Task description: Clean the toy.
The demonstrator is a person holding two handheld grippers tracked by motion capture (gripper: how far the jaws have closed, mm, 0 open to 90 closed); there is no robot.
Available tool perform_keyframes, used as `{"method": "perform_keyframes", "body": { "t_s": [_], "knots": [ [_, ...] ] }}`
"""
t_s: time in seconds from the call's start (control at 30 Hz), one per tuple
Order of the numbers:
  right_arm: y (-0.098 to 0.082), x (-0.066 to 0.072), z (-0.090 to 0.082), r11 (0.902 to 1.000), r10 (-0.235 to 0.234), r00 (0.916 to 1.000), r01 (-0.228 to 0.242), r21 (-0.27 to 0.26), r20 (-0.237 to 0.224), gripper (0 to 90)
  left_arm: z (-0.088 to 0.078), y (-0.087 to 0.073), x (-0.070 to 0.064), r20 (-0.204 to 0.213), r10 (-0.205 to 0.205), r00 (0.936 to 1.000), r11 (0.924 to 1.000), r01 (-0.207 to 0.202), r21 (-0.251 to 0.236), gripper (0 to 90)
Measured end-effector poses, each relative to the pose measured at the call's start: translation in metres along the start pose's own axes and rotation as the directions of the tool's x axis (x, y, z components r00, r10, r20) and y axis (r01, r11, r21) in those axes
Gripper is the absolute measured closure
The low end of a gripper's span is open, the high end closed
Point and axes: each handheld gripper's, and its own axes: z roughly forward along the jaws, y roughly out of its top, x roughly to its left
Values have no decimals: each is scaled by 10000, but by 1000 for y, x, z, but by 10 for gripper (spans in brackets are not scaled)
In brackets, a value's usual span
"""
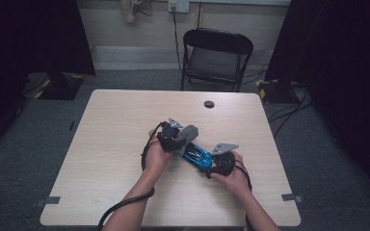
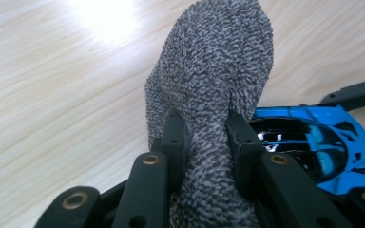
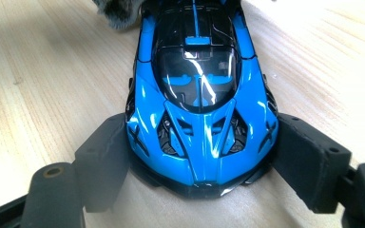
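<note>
Left gripper pinching a grey cloth, jaws pressed tight on its bunched lower part; loose end fanning out ahead of the tips, above the table. In the high view, left gripper held at table centre by the left hand, cloth sticking out from its tip toward the far right. Blue toy car just right of and below the left jaws in the left gripper view, partly covered by the right-hand jaw. Whether cloth touches car: cannot tell from there; in the right gripper view a grey fringe of cloth lying right at the car's far left corner.

Right gripper spread wide around the car, one jaw at each front flank, pads set against the bodywork on both sides. Car pointing nose-first toward the camera, between the jaws, wheels down on the table. In the high view, right gripper low on the table, held by the right hand, car stretching from its tips up-left to the left gripper. Both grippers close together, car lying between them.
</note>
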Motion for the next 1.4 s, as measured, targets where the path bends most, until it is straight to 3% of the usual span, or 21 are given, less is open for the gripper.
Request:
{"method": "perform_keyframes", "body": {
  "t_s": [0.1,0.13,0.23,0.37,0.57,0.6,0.67,0.9,1.0,1.2,1.4],
  "knots": [
    [0,0,0,10000,11,10000,-11,-2,1,241,-2,-1,6,-213,2,9998,9999,1,145,729],
    [0,0,0,10000,11,10000,-11,-1,1,241,-5,-3,14,-255,-354,9990,9992,358,158,729],
    [0,0,0,10000,11,10000,-11,-2,-1,241,-9,-7,20,-315,-542,9980,9983,548,181,729],
    [0,0,0,10000,18,10000,-18,-8,-4,241,-15,-9,18,-149,-607,9980,9981,608,54,728],
    [0,0,0,10000,11,10000,-11,-1,-1,241,-21,-1,1,384,-407,9984,9988,418,-274,727],
    [0,0,0,10000,11,10000,-11,-2,-1,241,-24,2,-6,887,-483,9949,9980,517,-361,727],
    [0,0,0,10000,13,10000,-13,-3,2,240,-24,5,-17,1280,-481,9906,9980,529,-347,726],
    [0,0,0,10000,8,10000,-8,2,-2,241,-11,6,-56,2013,13,9795,9999,22,-172,727],
    [0,0,0,10000,9,10000,-9,5,3,241,-2,5,-67,2291,10,9734,10000,3,-56,727],
    [0,0,0,10000,14,10000,-14,-2,9,241,16,4,-83,2575,229,9660,9988,-335,368,727],
    [0,0,0,10000,8,10000,-8,7,5,241,22,0,-83,2405,353,9700,9978,-479,467,728]
  ]
}}
